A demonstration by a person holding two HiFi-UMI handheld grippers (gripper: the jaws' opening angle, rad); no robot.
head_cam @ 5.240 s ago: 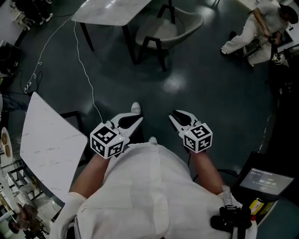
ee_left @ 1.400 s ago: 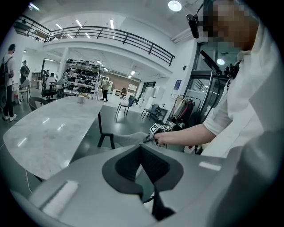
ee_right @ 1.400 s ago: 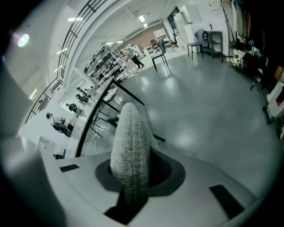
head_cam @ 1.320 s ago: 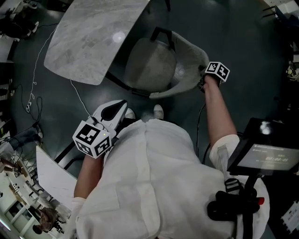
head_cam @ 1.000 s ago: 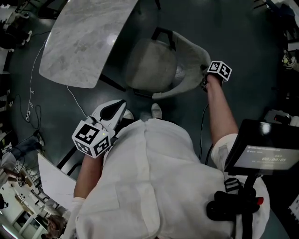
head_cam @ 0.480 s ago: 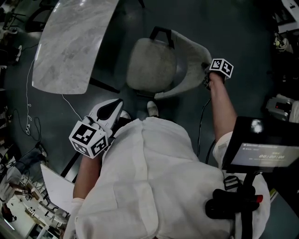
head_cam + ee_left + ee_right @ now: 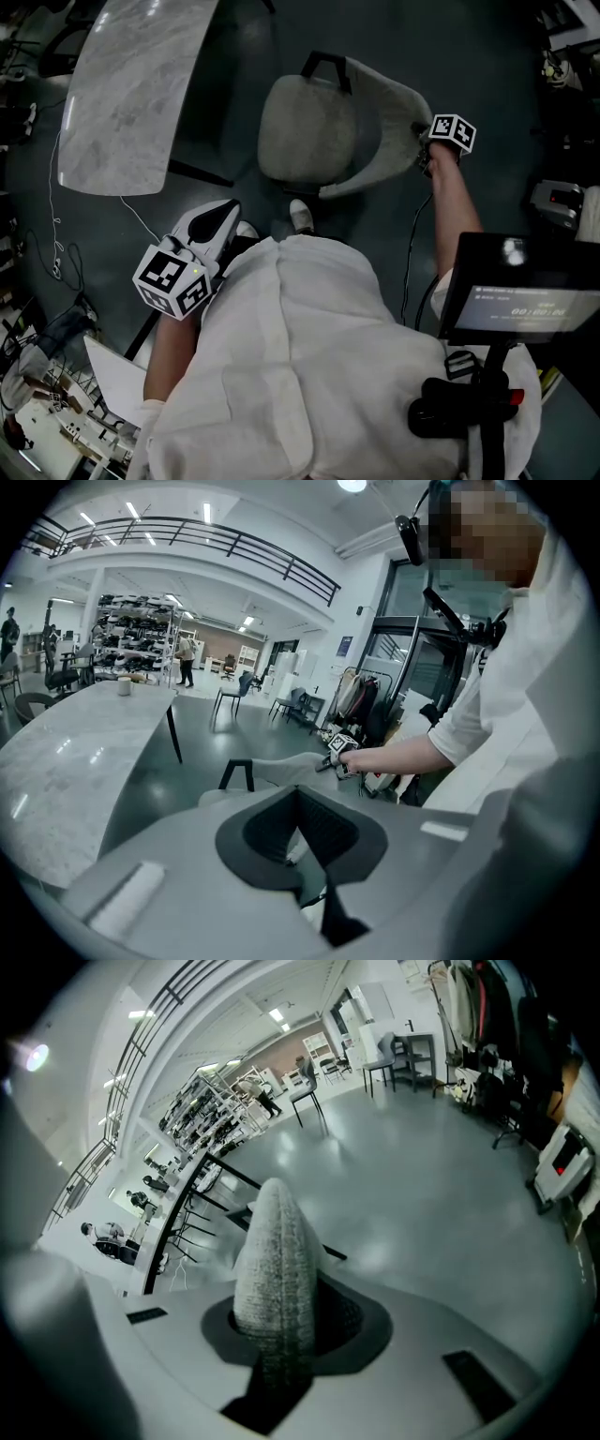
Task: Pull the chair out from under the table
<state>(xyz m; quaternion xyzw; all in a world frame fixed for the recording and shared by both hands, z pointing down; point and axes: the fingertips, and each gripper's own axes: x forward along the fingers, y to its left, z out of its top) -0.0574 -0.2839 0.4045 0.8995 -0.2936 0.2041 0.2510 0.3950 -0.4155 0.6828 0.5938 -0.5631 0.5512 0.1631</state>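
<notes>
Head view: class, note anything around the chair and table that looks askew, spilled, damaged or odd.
Nothing looks spilled or damaged. The chair stands upright, clear of the table, its backrest edge clamped in the right gripper. Only a white cable lies loose on the floor beside the table.

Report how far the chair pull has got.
Done: the chair sits clear of the table edge, floor showing between. In hand: right gripper clamped on the backrest rim; left gripper idle, shut. Left: possibly a little more pull, then release.
</notes>
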